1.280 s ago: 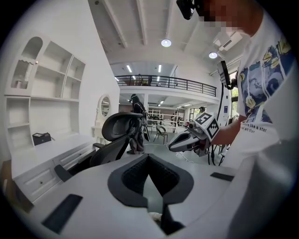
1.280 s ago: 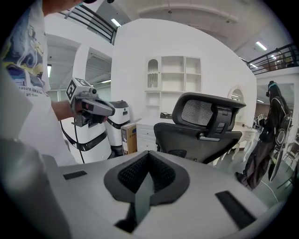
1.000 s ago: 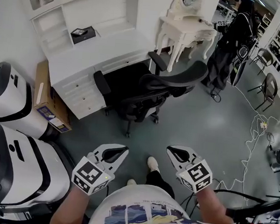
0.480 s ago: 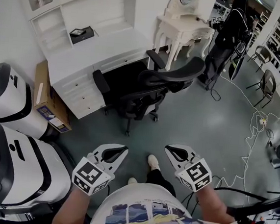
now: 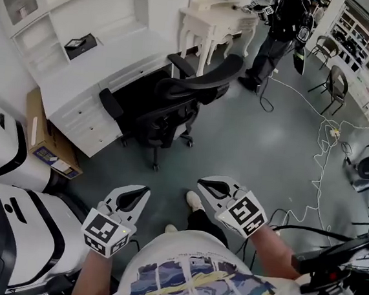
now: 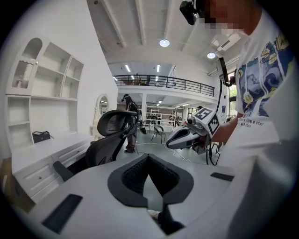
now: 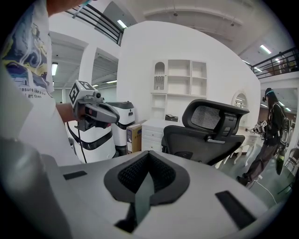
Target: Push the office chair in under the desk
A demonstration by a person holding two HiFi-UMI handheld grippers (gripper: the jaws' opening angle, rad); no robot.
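Observation:
The black mesh office chair (image 5: 169, 103) stands partly in the knee space of the white desk (image 5: 81, 78), its back turned toward me. It also shows in the left gripper view, where the chair (image 6: 110, 135) is ahead on the left, and in the right gripper view, where the chair (image 7: 210, 135) is ahead on the right. My left gripper (image 5: 144, 190) and right gripper (image 5: 201, 181) hang shut and empty above the grey floor, well short of the chair. Each one sees the other: the right gripper (image 6: 170, 144) and the left gripper (image 7: 114, 119).
Two big white machines (image 5: 2, 223) stand at my left, beside a cardboard box (image 5: 42, 140) by the desk drawers. A white vanity table (image 5: 213, 17) and a person in dark clothes (image 5: 280, 26) are behind the chair. Cables (image 5: 321, 144) trail across the floor at the right.
The head view has swung right, so the chair and desk now sit further left in it. The right gripper has drifted left and up. Both grippers stay shut.

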